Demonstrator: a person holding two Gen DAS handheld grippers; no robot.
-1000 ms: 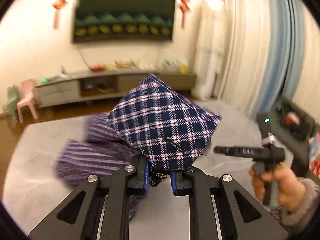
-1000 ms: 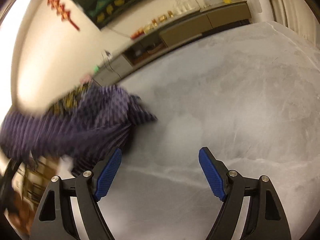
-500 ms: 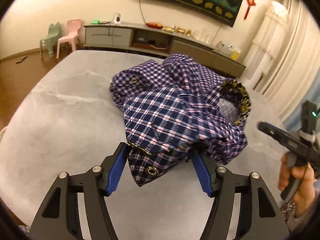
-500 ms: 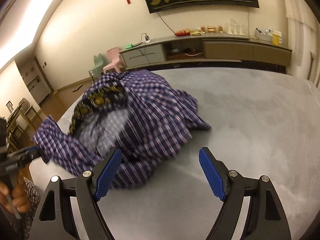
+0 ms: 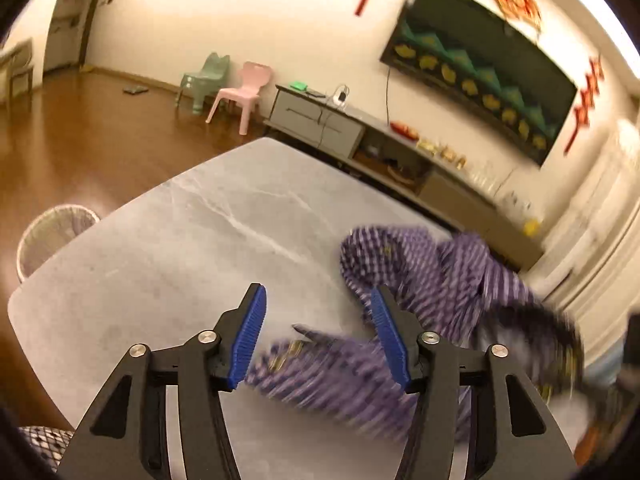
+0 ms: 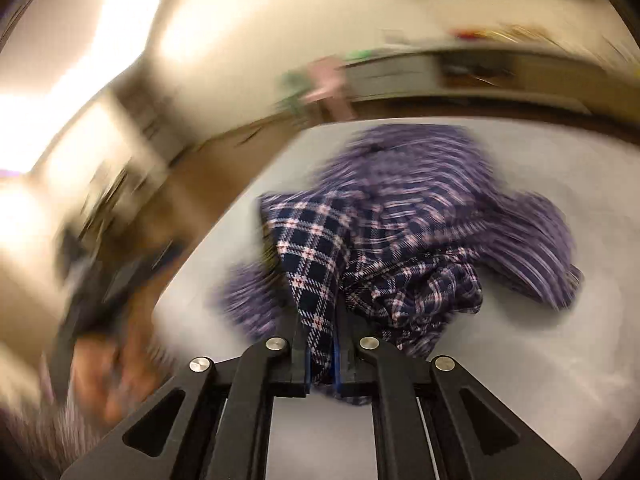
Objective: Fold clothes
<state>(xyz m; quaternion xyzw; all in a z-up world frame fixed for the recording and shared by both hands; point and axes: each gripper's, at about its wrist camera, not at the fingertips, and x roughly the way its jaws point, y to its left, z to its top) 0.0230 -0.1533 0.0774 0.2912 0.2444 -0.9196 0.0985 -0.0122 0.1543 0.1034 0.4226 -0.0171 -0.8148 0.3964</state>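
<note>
In the left wrist view a wicker wastebasket (image 5: 52, 236) is seen on the wooden floor at the far left, just off the corner of the grey marbled bench (image 5: 168, 248). Further back, a green child's chair (image 5: 204, 80) and a pink child's chair (image 5: 246, 92) are set beside a long low cabinet (image 5: 320, 124) under a dark wall panel (image 5: 480, 76). The left tongs (image 5: 318, 332) are held apart, their jaws having just been closing a little; a blurred fold of the plaid shirt (image 5: 440, 280) is seen lying between the blue pads (image 5: 250, 336) without being pressed by them. The rest of the shirt is heaped on the bench to the right, smeared by motion.

In the right wrist view a blurred hand (image 6: 104, 376) with a dark tool is made out at the lower left, off the bench edge. The right tongs (image 6: 322, 364) have just been closing and are now clamped on a strip of the navy, white and red plaid cloth, which is drawn up taut from between the pads. Behind and to the right, the crumpled bulk of the shirt (image 6: 432, 216) is spread over the bench (image 6: 540, 360)
</note>
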